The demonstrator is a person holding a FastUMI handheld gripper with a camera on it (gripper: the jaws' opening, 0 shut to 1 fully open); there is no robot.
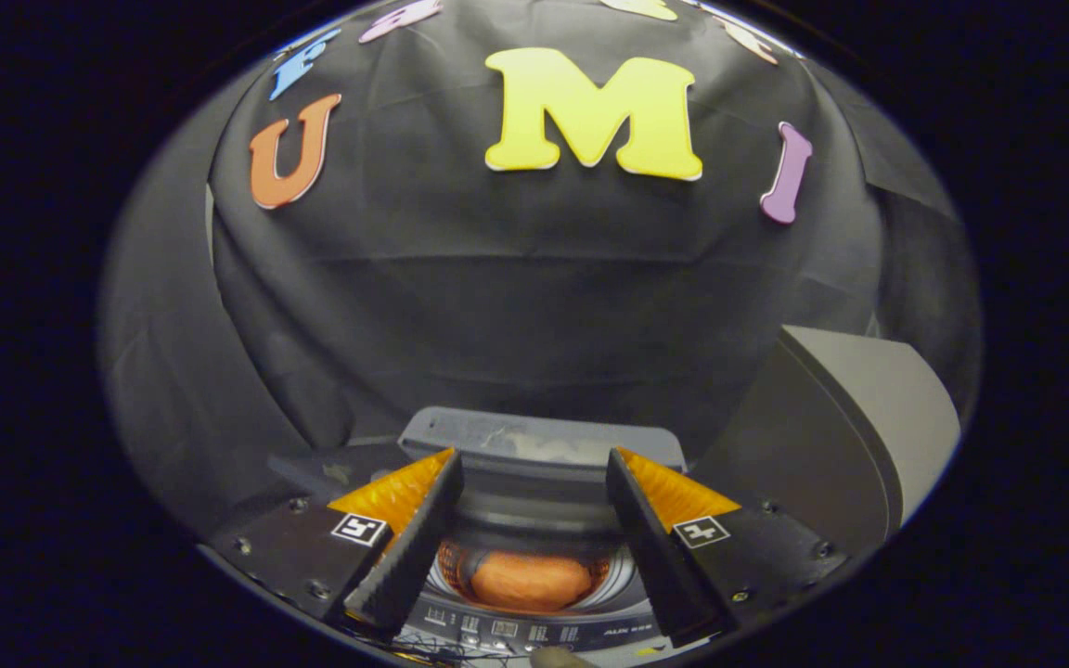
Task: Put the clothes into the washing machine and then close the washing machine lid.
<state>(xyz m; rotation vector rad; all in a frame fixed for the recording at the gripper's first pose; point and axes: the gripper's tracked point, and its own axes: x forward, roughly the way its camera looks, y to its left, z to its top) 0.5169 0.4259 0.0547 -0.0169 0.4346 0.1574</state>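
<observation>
Washing machine (pixel 534 520) open below the gripper, clothes already inside its drum.

The washing machine sits straight under the fingers, its raised lid (pixel 539 441) standing at twelve o'clock beyond the fingertips, long edge running side to side across the line of the fingers. A grey box-like object (pixel 859 427) stands at two o'clock, well apart. The drum (pixel 613 575) opens at six o'clock between the fingers, and an orange bundle of clothes (pixel 530 580) lies in it. The gripper (pixel 534 468) is spread wide and holds nothing. Judged from this, the loading looks done and the lid remains: it lies dead ahead, so the coming move would reach forward over the drum to its top edge and bring it down toward the control panel (pixel 516 633).
</observation>
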